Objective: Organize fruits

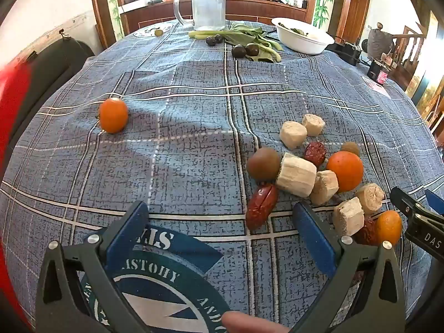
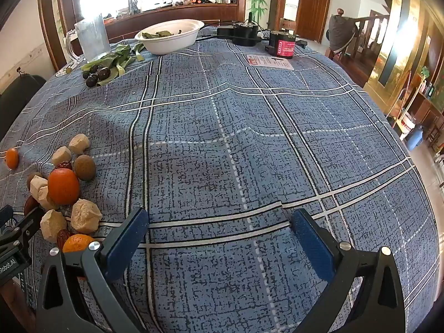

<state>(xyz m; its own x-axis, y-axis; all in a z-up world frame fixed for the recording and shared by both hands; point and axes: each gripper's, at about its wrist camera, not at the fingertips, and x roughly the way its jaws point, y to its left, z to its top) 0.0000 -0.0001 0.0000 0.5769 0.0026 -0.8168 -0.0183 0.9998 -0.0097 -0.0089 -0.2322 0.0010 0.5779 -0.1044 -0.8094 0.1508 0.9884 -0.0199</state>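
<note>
A pile of mixed fruit lies on the blue checked tablecloth: an orange (image 1: 345,170), a brown round fruit (image 1: 263,163), red dates (image 1: 261,206), pale sugarcane chunks (image 1: 296,174) and a small orange fruit (image 1: 389,227). One small orange fruit (image 1: 113,115) lies alone at the left. My left gripper (image 1: 222,213) is open and empty, just left of the pile. My right gripper (image 2: 220,220) is open and empty over bare cloth, with the pile's orange (image 2: 63,186) at its left. The right gripper's finger (image 1: 416,216) shows at the left view's right edge.
At the far side stand a glass mug (image 1: 206,1), a white bowl (image 1: 302,37) with leaves, green vegetables (image 1: 249,37) and dark fruits (image 1: 245,50). Black devices (image 2: 241,32), a red-labelled device (image 2: 284,45) and a paper card (image 2: 269,61) lie far right.
</note>
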